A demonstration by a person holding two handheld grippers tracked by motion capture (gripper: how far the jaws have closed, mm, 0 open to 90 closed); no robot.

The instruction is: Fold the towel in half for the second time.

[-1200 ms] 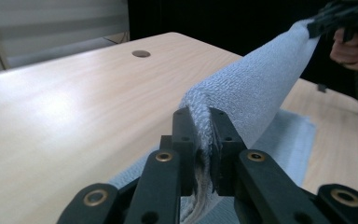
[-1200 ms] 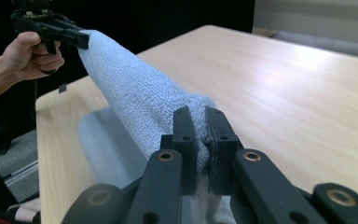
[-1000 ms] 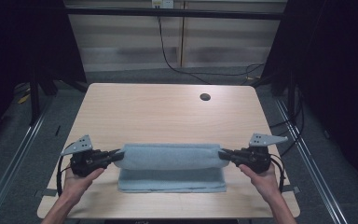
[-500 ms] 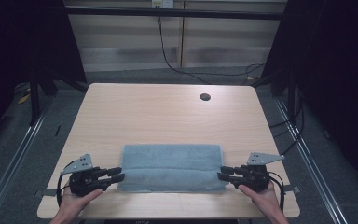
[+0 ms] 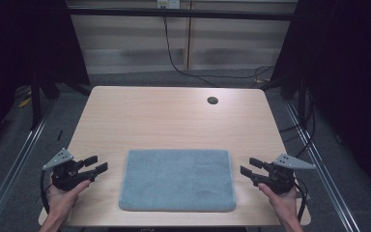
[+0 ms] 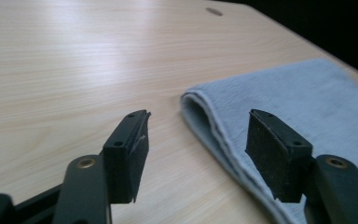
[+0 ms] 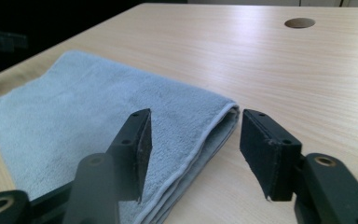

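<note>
Folded grey-blue towel lying flat on the desk, close to the near edge and roughly centred between the left and right edges, layered folds showing along both short ends. Left claw just off the towel's left end, near the desk's near left corner, jaws spread and holding nothing, apart from the cloth; in the left gripper view the same claw spread wide above bare wood, with the towel's rounded folded end just beyond and under the far jaw. Right claw just off the towel's right end, toward the near right corner, jaws likewise spread and empty; in the right gripper view that claw gaping over the towel's hemmed corner, one jaw above the cloth, the other above bare desk, contact with the cloth hard to judge. A hand behind the left claw and a hand behind the right, both coming over the near edge. Round cable hole well apart, near the far right corner.
</note>
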